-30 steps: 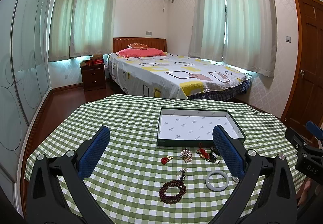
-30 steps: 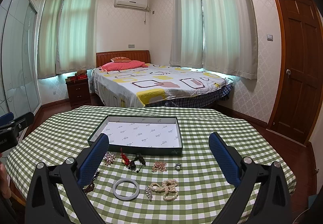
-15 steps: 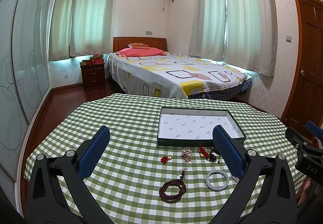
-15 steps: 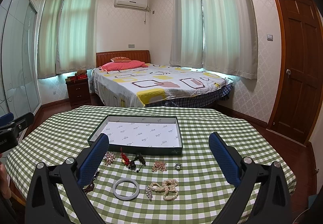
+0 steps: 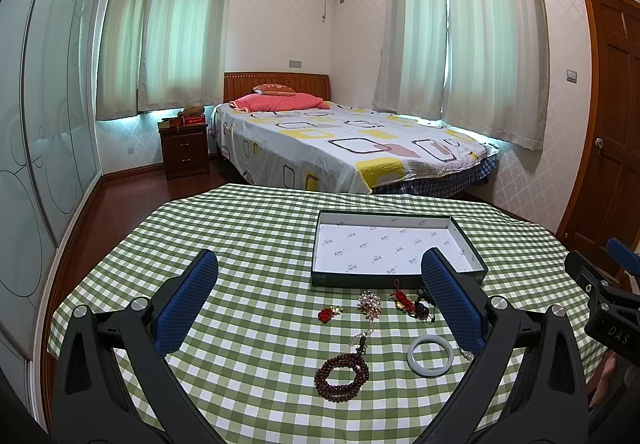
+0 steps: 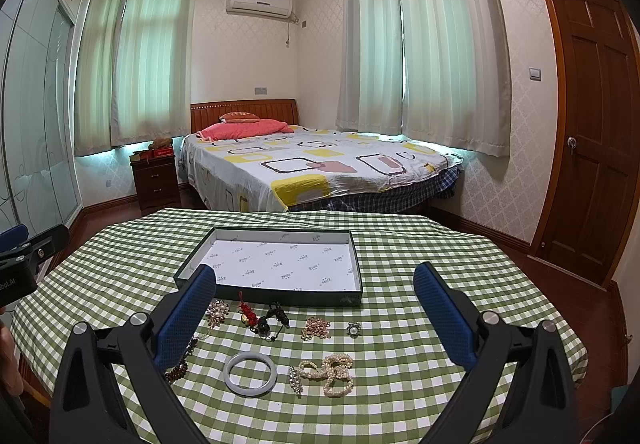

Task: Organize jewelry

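Bead bracelet [image 6: 182,362] half hidden behind finger [image 6: 182,318]

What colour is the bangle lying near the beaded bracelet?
The bangle is pale, milky grey-white; the right wrist view shows it best.

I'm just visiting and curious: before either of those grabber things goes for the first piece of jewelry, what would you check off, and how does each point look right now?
1. Left gripper open and holding nothing: ok.
2. Right gripper open and holding nothing: ok.
3. Box open, with bare white lining showing: ok.
4. Pieces lie apart enough to pick singly: the white bangle and ring ok; the pearl bracelet touches a small brooch beside it, not ok.
5. Red cord charm free of the black cord piece: cannot tell, they lie very close.
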A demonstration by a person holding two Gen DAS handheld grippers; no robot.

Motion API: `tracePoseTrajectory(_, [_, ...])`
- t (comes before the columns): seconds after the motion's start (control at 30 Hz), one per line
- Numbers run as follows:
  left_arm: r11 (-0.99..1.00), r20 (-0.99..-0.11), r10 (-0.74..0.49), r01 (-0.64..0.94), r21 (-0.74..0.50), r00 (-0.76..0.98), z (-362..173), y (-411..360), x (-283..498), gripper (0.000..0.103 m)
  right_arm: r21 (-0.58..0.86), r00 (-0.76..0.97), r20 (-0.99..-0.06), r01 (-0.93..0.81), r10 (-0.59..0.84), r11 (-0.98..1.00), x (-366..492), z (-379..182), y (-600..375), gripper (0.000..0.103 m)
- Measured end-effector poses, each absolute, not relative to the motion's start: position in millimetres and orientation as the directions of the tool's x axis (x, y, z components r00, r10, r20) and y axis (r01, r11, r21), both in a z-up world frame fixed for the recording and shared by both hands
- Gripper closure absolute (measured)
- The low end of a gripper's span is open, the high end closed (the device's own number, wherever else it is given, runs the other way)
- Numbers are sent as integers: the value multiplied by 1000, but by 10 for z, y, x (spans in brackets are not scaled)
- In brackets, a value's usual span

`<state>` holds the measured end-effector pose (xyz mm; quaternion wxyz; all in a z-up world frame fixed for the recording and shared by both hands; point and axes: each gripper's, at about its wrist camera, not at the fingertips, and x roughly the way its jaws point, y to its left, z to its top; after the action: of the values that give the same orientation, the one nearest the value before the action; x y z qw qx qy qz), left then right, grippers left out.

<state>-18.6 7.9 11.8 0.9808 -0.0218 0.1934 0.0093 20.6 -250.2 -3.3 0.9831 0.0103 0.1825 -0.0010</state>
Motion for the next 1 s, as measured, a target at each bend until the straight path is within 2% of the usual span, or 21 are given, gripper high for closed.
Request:
tracePoseTrajectory(0.57, [999, -381, 9, -24, -35, 924, 8, 68, -145, 4, 18, 935, -354, 8, -1, 1000, 195, -62, -2496, 6])
tracePoseTrajectory(0.77, [999, -425, -13, -1, -33, 905, -323, 85, 45, 4, -2, 927, -375, 5, -5, 1000, 283, -257, -2546, 6])
tracePoseTrajectory(1.0, [998, -537, -53, 52, -18, 842, -884, 26, 346, 4, -11, 891, -455, -5, -1, 1000, 473, -658, -2605, 6])
